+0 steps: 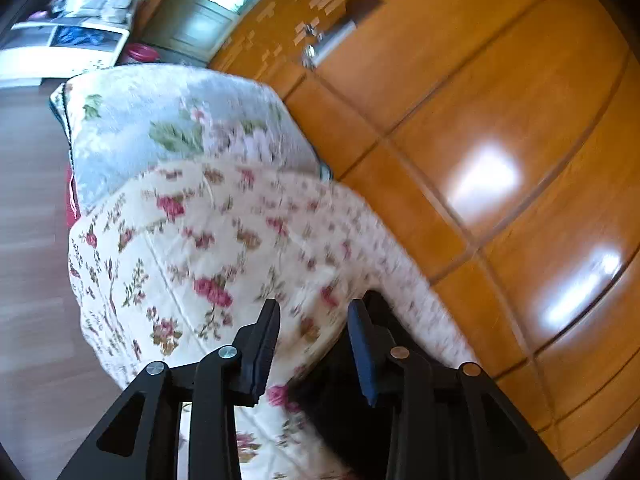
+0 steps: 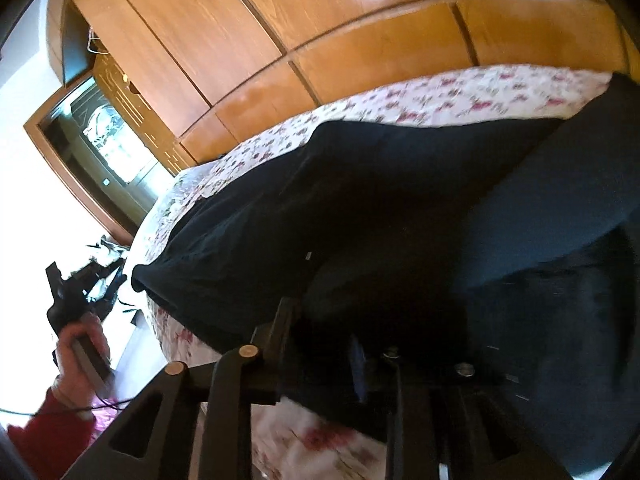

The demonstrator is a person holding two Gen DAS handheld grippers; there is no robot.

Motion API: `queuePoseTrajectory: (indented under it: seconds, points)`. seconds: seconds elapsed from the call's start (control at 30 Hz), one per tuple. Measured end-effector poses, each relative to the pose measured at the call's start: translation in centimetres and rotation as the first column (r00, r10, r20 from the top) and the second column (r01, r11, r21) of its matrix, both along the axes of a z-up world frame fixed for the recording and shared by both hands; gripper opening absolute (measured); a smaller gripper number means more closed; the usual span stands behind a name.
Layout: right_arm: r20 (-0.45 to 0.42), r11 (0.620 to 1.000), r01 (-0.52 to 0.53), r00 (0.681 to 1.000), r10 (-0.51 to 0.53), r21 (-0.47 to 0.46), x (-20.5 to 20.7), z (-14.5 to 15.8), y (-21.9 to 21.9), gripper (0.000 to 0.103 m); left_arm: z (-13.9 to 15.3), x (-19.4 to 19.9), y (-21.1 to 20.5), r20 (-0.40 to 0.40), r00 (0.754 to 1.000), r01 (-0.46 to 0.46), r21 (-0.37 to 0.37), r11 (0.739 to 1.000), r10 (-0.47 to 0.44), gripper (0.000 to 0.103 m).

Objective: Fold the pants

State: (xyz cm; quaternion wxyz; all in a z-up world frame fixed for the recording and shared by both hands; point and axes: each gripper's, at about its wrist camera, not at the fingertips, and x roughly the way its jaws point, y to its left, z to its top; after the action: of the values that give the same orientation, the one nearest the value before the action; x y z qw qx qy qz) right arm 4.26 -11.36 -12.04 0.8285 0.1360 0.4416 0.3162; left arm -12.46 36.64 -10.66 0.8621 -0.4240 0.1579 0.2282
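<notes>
Dark navy pants [image 2: 360, 200] lie spread over a floral bedspread [image 2: 460, 92], one end near the bed's left edge. My right gripper [image 2: 322, 324] sits low over the near part of the pants. Its jaws stand a little apart, with dark cloth lying loosely between and over them. In the left wrist view my left gripper [image 1: 314, 306] is open above the bedspread [image 1: 200, 240] with nothing pinched. A dark fold of the pants [image 1: 332, 412] lies under its right finger. The right wrist view also shows the left gripper [image 2: 116, 280] beside the bed, held by a hand [image 2: 80, 360] in a red sleeve.
A floral pillow [image 1: 180, 120] lies at the bed's far end. A glossy wooden wardrobe [image 1: 480, 120] runs along the bed's far side, also seen as the wardrobe [image 2: 240, 20]. Wooden floor [image 1: 32, 240] lies to the left of the bed.
</notes>
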Motion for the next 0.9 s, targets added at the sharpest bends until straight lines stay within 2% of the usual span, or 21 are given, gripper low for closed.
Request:
queuePoseTrajectory:
  seconds: [0.07,0.17,0.2,0.27,0.37,0.43,0.5,0.57,0.63,0.77,0.83,0.9]
  points:
    - [0.019,1.0,0.027,0.999,-0.027,-0.002,-0.8,0.5,-1.5,0.027,1.1,-0.1,-1.0,0.027,1.0,0.011,0.033,0.999,-0.012,0.038]
    - [0.063,0.994,0.109,0.992,-0.107,-0.032,-0.9,1.6,-3.7,0.027,2.1,2.2,-4.1,0.03,0.988,0.149,0.076,0.986,-0.151,0.041]
    - [0.078,0.989,0.141,0.987,-0.137,-0.046,-1.1,2.0,-4.8,0.027,2.2,3.3,-5.5,0.022,0.975,0.218,0.082,0.972,-0.221,0.041]
    - [0.099,0.973,0.221,0.972,-0.214,-0.067,-1.1,2.5,-7.1,0.027,2.3,5.6,-8.6,0.013,0.934,0.356,0.086,0.931,-0.358,0.043]
    - [0.091,0.934,0.339,0.94,-0.33,-0.116,-0.9,2.7,-10.4,0.027,2.2,8.8,-13.7,-0.01,0.846,0.531,0.094,0.842,-0.532,0.047]
    - [0.085,0.898,0.41,0.912,-0.401,-0.159,-0.8,2.7,-12.7,0.027,2.1,10.6,-17.3,-0.032,0.779,0.626,0.099,0.773,-0.627,0.049]
    - [0.076,0.872,0.454,0.891,-0.448,-0.182,-1.0,2.6,-14.6,0.027,2.1,12.2,-20.9,-0.046,0.707,0.706,0.104,0.7,-0.706,0.051]
    - [0.064,0.844,0.491,0.869,-0.49,-0.214,-1.1,2.4,-16.5,0.027,2.2,13.2,-23.6,-0.052,0.651,0.757,0.106,0.644,-0.757,0.057]
    - [0.056,0.822,0.511,0.855,-0.515,-0.25,-1.1,2.0,-17.5,0.027,2.5,14.2,-26.9,-0.053,0.585,0.809,0.113,0.577,-0.809,0.061]
    - [0.028,0.822,0.52,0.849,-0.528,-0.231,-1.0,1.2,-18.2,0.028,3.1,15.2,-32.7,-0.095,0.45,0.886,0.177,0.429,-0.888,0.062]
    - [0.02,0.822,0.524,0.845,-0.534,-0.222,-0.8,1.1,-18.3,0.029,3.2,15.4,-35.7,-0.136,0.376,0.91,0.239,0.338,-0.917,0.062]
    - [0.015,0.823,0.525,0.845,-0.535,-0.215,-0.7,1.0,-18.3,0.03,2.8,15.9,-37.7,-0.189,0.328,0.92,0.286,0.268,-0.926,0.062]
